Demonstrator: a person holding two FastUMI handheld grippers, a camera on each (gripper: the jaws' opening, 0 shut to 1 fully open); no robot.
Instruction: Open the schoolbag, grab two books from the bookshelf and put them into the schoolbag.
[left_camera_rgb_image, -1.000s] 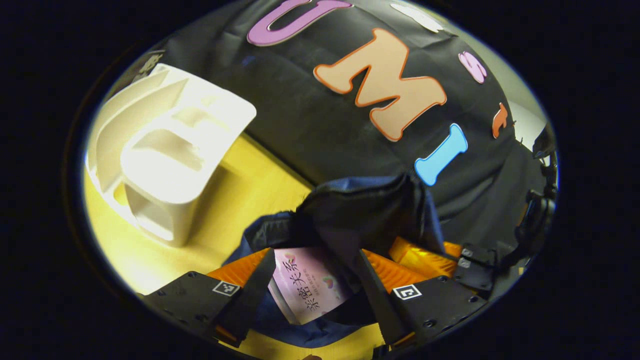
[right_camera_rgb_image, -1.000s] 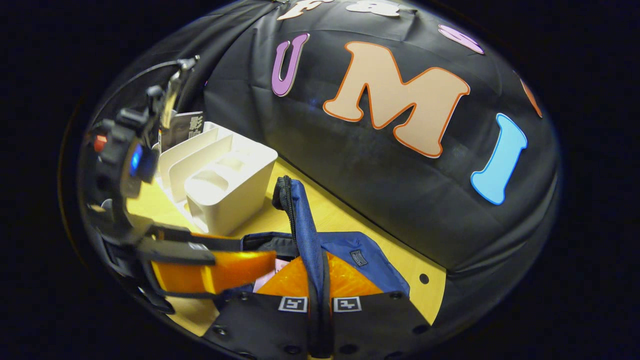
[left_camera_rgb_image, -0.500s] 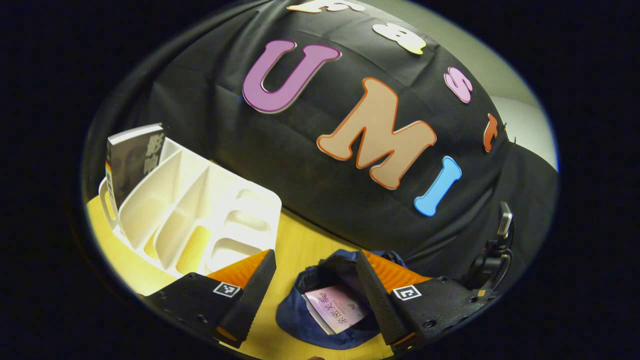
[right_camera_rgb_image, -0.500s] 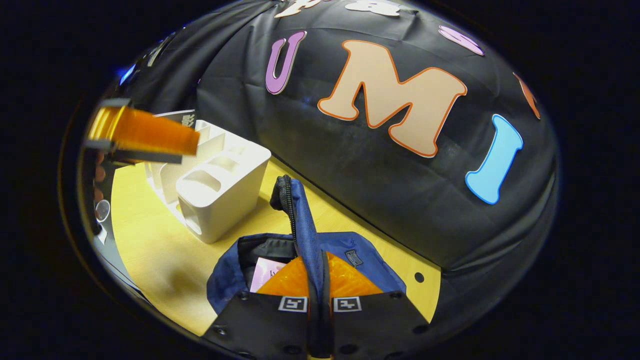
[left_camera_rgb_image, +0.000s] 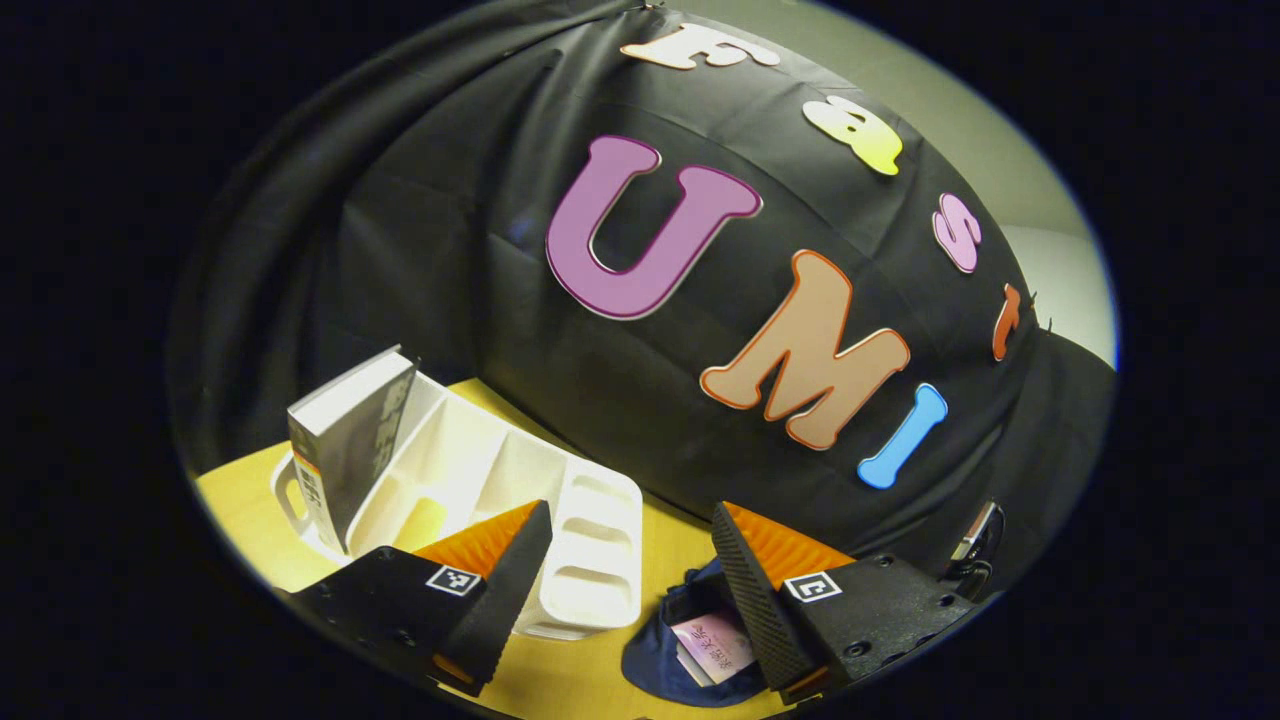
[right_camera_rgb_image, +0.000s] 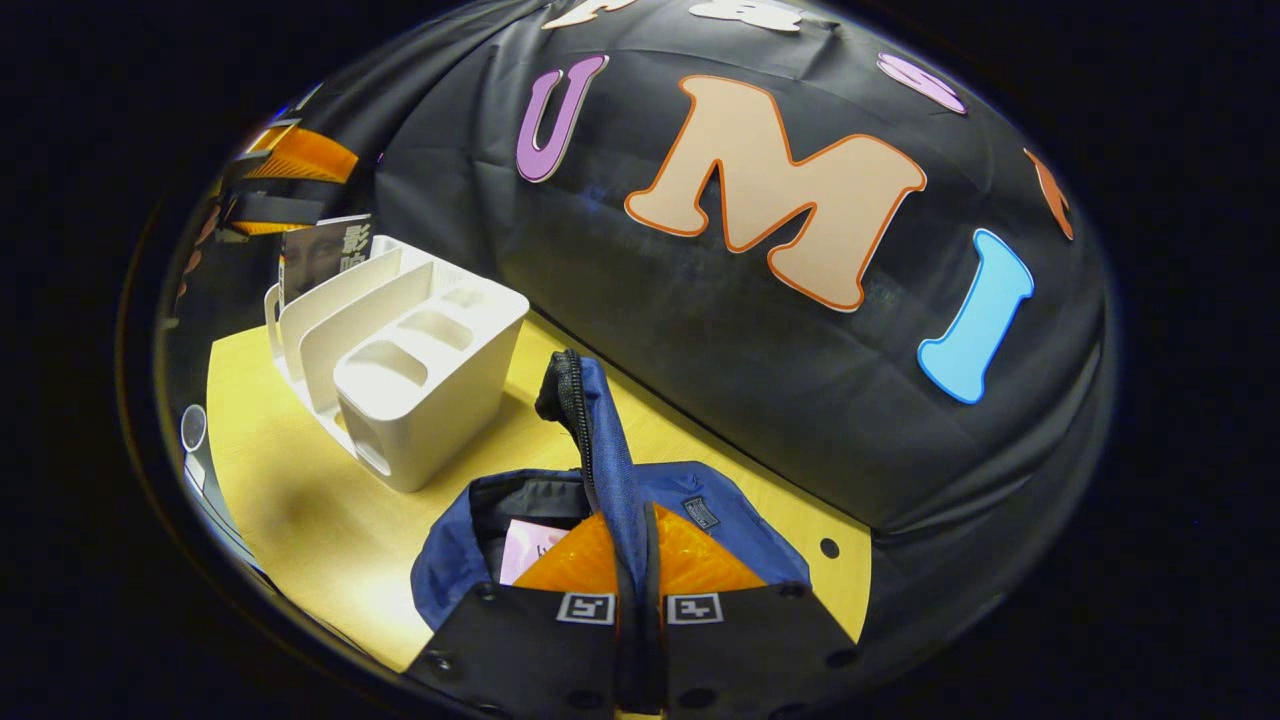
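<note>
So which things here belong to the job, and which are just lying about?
Job:
- schoolbag, flap pinched up by the right claw
- pink book inside it
- dark book in the white bookshelf
- left claw, open

Lying about:
- small white cup-like thing at the table edge

Ahead of the spread-fingered left gripper (left_camera_rgb_image: 630, 580), nothing lies between its fingers and the white plastic slotted bookshelf (left_camera_rgb_image: 560, 520); a grey-covered book (left_camera_rgb_image: 345, 450) stands upright in the far-left slot. The right gripper (right_camera_rgb_image: 637, 560) pinches the raised flap of the blue fabric schoolbag (right_camera_rgb_image: 610, 470), whose mouth gapes to its left, partly taken by a pink book (right_camera_rgb_image: 530, 545). Bare yellow wooden tabletop (right_camera_rgb_image: 300, 500) separates bag and shelf.
</note>
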